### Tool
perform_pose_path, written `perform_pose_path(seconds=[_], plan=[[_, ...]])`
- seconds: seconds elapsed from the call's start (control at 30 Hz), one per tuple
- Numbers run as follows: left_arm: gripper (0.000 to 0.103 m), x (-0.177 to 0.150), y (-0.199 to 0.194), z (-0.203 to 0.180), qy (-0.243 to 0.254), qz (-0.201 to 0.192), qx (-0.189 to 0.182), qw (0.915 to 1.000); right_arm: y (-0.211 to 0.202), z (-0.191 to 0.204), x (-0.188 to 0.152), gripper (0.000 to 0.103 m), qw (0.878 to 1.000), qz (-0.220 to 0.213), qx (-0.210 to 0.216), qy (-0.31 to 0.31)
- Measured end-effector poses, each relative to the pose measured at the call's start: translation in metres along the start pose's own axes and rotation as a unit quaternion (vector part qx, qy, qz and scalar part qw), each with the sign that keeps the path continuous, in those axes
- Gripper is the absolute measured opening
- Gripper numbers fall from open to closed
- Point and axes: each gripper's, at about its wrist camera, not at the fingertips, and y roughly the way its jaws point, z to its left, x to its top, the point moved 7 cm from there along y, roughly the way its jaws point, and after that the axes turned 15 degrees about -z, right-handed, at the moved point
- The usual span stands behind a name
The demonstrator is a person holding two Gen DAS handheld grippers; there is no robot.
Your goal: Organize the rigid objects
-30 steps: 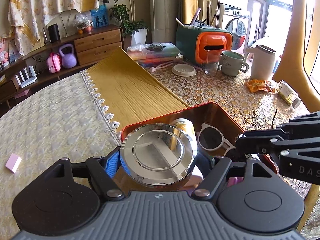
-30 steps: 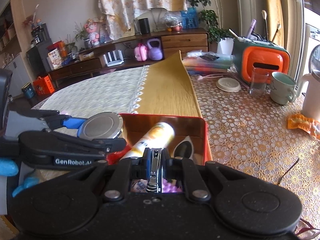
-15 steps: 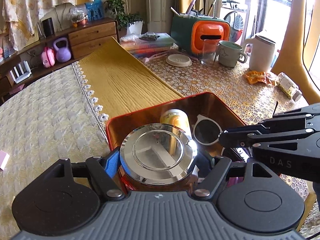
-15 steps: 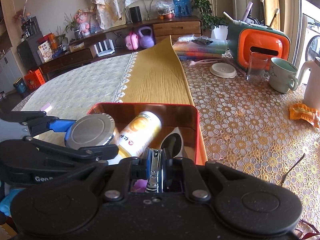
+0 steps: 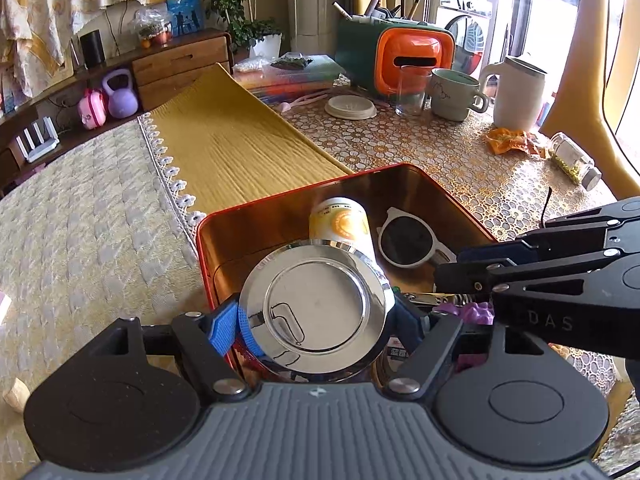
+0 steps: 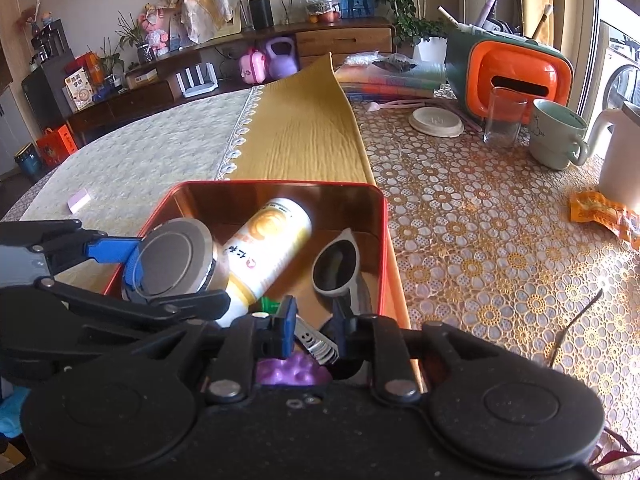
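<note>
A red tin box (image 5: 280, 204) (image 6: 384, 216) sits on the table. In it lie a yellow-white can (image 5: 340, 220) (image 6: 268, 244), white sunglasses (image 5: 408, 240) (image 6: 340, 264) and a purple knobbly thing (image 6: 292, 372). My left gripper (image 5: 316, 316) is shut on a round shiny metal tin (image 5: 316, 304) (image 6: 176, 256), held over the box's near left corner. My right gripper (image 6: 312, 320) is open over the box's near edge; silver nail clippers (image 6: 316, 342) lie loose between its fingers, tilted onto the box contents.
A yellow runner (image 5: 236, 148) runs back from the box. At the back right stand an orange-green organizer (image 5: 400, 56), a glass (image 5: 412, 88), a mug (image 5: 456, 92), a white jug (image 5: 516, 92), a snack wrapper (image 5: 512, 140) and a small jar (image 5: 572, 160).
My right gripper has opened and let go of the nail clippers, which dropped and tilted. Both grippers have moved forward over the box; the metal tin now sits lower, inside the box's corner.
</note>
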Motion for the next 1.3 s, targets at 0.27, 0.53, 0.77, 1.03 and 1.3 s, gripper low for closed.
perform_pose_path(seconds=[0.27,0.53,0.77,1.03,1.3], plan=[[0.079,-0.001,-0.011,-0.002,-0.01,-0.006,-0.012,0.9999,-0.012,0.0,0.002,0.034,1.0,-0.006,-0.009,-0.007],[0.081,0.007,-0.034,0.005,-0.036,-0.027,-0.018,0.9988,-0.029,0.004,0.008,0.043,1.0,-0.019,-0.009,-0.013],[0.081,0.015,-0.061,0.016,-0.051,-0.05,-0.02,0.9972,-0.045,0.014,0.014,0.053,0.999,-0.032,-0.009,-0.022],[0.081,0.018,-0.097,0.038,-0.053,-0.072,-0.008,0.996,-0.067,0.03,0.021,0.064,0.998,-0.052,-0.002,-0.027],[0.084,0.013,-0.135,0.077,-0.069,-0.091,0.018,0.9933,-0.085,0.067,0.028,0.076,0.996,-0.072,0.022,-0.04]])
